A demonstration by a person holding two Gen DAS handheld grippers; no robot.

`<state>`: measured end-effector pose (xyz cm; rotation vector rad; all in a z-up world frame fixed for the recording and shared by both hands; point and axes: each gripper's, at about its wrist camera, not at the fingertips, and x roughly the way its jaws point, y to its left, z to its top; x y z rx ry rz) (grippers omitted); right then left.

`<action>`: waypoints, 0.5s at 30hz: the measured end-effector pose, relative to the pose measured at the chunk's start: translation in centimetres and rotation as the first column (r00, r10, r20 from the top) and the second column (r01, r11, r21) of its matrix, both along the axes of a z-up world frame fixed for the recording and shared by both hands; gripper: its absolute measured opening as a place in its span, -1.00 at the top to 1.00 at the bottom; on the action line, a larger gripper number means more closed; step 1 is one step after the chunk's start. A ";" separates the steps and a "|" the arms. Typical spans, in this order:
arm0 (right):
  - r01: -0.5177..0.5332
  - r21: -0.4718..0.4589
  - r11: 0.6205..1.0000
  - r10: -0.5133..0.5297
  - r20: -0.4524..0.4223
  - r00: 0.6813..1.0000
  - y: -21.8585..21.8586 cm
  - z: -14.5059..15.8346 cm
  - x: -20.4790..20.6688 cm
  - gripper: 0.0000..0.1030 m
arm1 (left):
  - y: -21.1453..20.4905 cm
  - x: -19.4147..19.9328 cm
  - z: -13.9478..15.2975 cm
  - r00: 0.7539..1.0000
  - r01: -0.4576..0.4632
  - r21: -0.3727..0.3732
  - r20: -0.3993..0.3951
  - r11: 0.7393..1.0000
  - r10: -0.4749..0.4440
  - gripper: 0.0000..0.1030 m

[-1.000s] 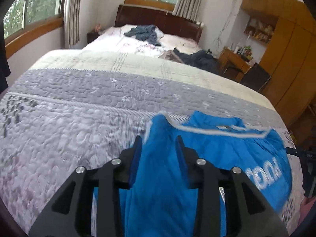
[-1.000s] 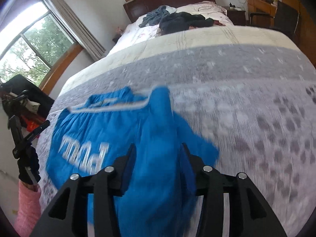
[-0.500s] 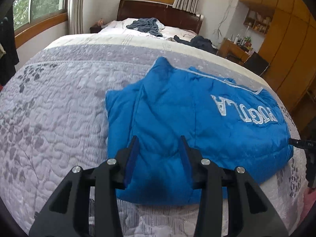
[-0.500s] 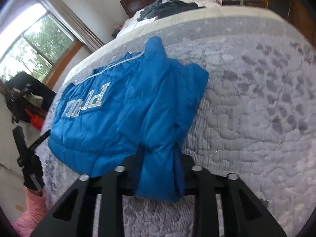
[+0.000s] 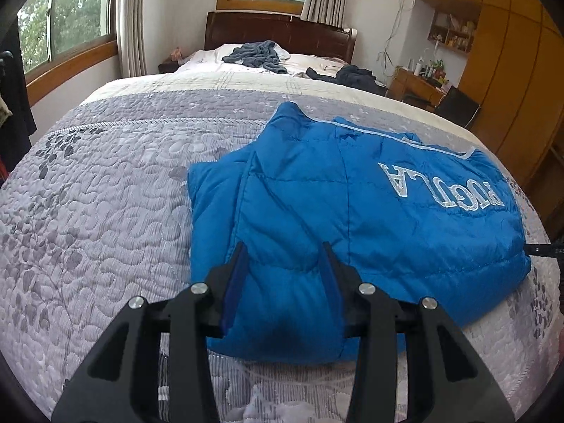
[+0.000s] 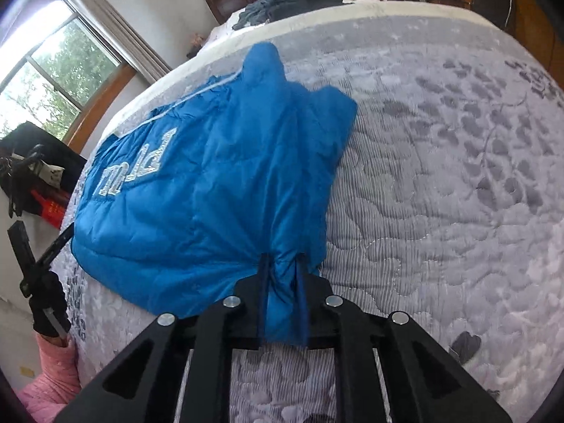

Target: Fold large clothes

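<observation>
**My two grabbers and the big blue jacket**

From my left wrist camera: my left gripper (image 5: 285, 257) has its jaws wide apart. The near edge of the puffy bright blue jacket with white letters (image 5: 352, 211) bulges up between them, but I cannot tell if they touch it. The jacket lies folded flat on the grey quilted bedspread with leaf shapes (image 5: 105, 194). It spreads from 6 o'clock up toward 2 o'clock. A heap of dark clothes (image 5: 257, 54) sits far off at 12 o'clock, by the brown wooden headboard (image 5: 282, 30).

From my right wrist camera: my right gripper (image 6: 282, 261) has its jaws squeezed close, pinching a bunched corner of the jacket (image 6: 211, 176). The rest fans out toward 10 o'clock. At 8 o'clock a pink sleeve (image 6: 49, 380) shows.
</observation>
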<state>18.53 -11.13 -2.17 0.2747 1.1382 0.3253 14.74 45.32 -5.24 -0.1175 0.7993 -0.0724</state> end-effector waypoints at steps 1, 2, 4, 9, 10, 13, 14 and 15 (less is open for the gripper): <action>0.002 0.005 1.000 -0.002 -0.003 1.000 -0.1 -0.1 0.1 0.71 | 0.0 0.0 0.0 1.000 0.001 0.005 0.002 1.000 -0.001 0.20; -0.001 0.002 1.000 0.001 -0.002 1.000 0.0 -0.1 0.0 0.71 | 0.0 0.0 0.0 1.000 0.000 0.007 0.003 1.000 0.000 0.20; -0.006 -0.012 1.000 0.006 0.009 1.000 0.0 0.4 -0.1 0.67 | -0.2 -0.3 0.2 1.000 -0.005 0.010 0.004 1.000 0.005 0.20; 0.008 -0.027 1.000 -0.006 0.082 0.997 -0.3 3.7 -1.9 0.55 | -0.9 -1.6 1.7 0.999 0.005 0.030 0.033 1.000 -0.006 0.18; 0.002 -0.028 1.000 0.000 0.098 0.995 -0.2 4.4 -2.3 0.55 | -1.2 -1.9 2.0 0.999 0.008 0.040 0.043 0.999 -0.009 0.17; -0.029 -0.021 0.999 0.031 0.121 0.992 0.6 5.6 -3.0 0.50 | -2.1 -2.9 3.2 0.997 0.026 0.051 0.070 0.998 -0.029 0.08; -0.037 -0.022 0.999 0.040 0.120 0.992 1.0 5.7 -3.1 0.50 | -2.4 -3.0 3.4 0.997 0.030 0.053 0.073 0.998 -0.034 0.07; -0.051 -0.021 0.998 0.054 0.118 0.992 1.4 5.7 -3.1 0.50 | -2.7 -3.3 3.6 0.996 0.037 0.055 0.075 0.998 -0.041 0.05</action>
